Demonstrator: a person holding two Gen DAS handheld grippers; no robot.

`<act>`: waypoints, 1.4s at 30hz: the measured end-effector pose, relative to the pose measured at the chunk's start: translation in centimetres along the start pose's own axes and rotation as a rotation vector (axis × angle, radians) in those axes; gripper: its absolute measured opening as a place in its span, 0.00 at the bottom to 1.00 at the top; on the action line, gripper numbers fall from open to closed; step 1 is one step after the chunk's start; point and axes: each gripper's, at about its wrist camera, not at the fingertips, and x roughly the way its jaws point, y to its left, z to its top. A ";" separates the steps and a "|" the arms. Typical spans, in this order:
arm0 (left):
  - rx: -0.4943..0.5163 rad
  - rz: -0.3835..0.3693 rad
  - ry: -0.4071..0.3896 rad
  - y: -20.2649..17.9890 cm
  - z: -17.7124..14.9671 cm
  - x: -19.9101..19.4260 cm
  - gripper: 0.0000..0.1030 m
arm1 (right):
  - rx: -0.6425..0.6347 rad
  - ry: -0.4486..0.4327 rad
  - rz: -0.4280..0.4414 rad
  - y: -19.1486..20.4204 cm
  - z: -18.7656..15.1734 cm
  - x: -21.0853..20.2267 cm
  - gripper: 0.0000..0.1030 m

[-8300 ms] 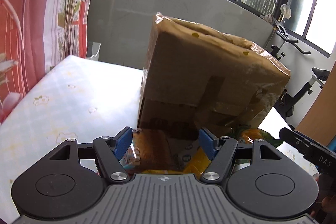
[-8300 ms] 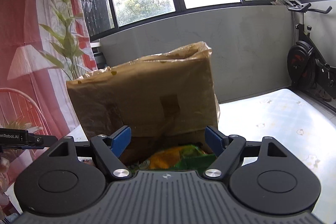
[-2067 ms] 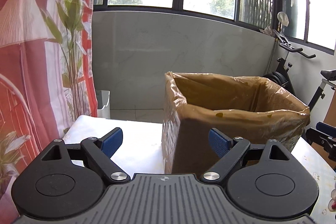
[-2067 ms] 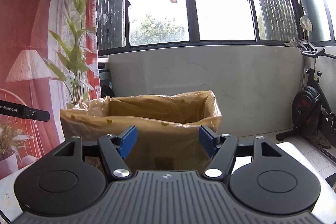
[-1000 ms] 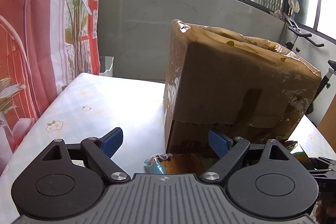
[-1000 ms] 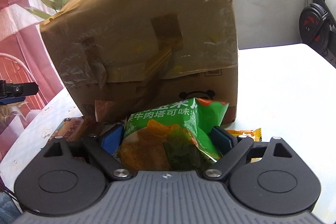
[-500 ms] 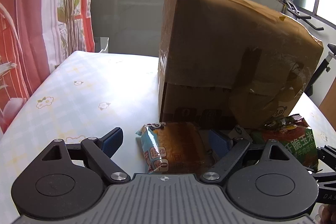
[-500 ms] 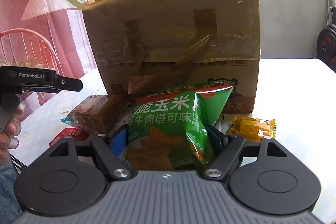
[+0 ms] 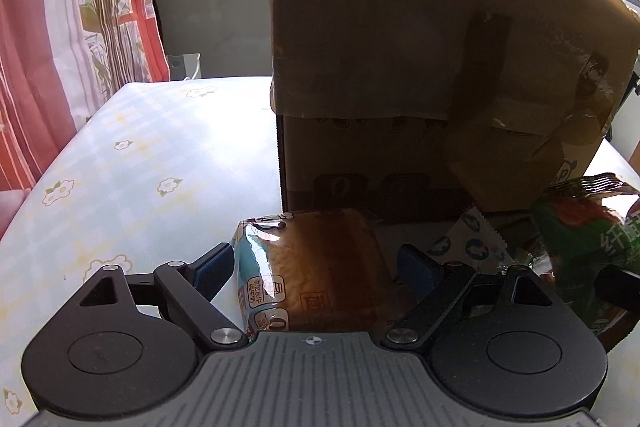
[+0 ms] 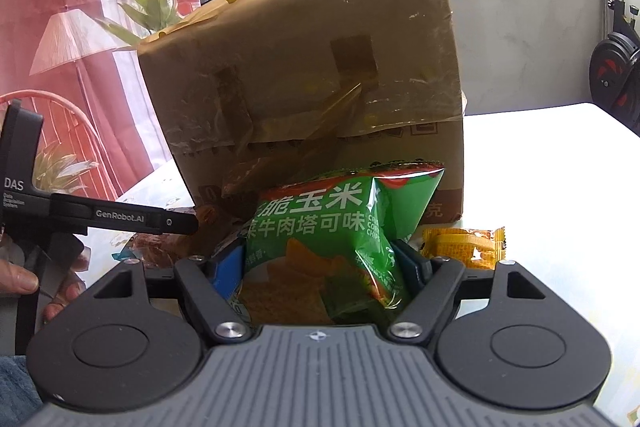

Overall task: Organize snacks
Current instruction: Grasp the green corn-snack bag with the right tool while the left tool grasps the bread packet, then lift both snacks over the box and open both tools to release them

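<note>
A tall cardboard box (image 9: pixel 400 47) lined with brown plastic stands on the table, with snacks lying at its foot. A wrapped bread pack (image 9: pixel 312 275) lies between the fingers of my left gripper (image 9: pixel 316 269), which is open; its right pad stands clear of the pack. My right gripper (image 10: pixel 320 263) is shut on a green corn chips bag (image 10: pixel 344 227), and the pads dent its lower sides. The same green bag (image 9: pixel 592 227) shows at the right edge of the left wrist view. The box (image 10: pixel 320 75) rises just behind the bag.
An orange packet (image 10: pixel 464 243) lies right of the green bag. A white and blue sachet (image 9: pixel 472 243) lies between bread and bag. A flowered tablecloth (image 9: pixel 140 167) stretches left. A person's hand (image 10: pixel 20 279) holds the left tool. An exercise bike (image 10: pixel 616 67) stands far right.
My left gripper has sunk toward the table, and the bread pack now sits between its fingers. My right gripper's jaws have narrowed onto the green bag.
</note>
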 end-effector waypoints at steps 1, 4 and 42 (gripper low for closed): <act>0.002 0.009 0.009 -0.1 0.0 0.3 0.88 | 0.002 -0.003 -0.001 0.0 0.0 0.0 0.75; 0.025 0.037 0.038 -0.4 -0.2 1.2 0.88 | 0.008 -0.005 -0.005 -0.2 -0.1 -0.2 0.75; -0.110 0.015 -0.220 0.8 -1.8 -11.4 0.71 | -0.021 -0.059 -0.068 1.4 1.3 -3.6 0.75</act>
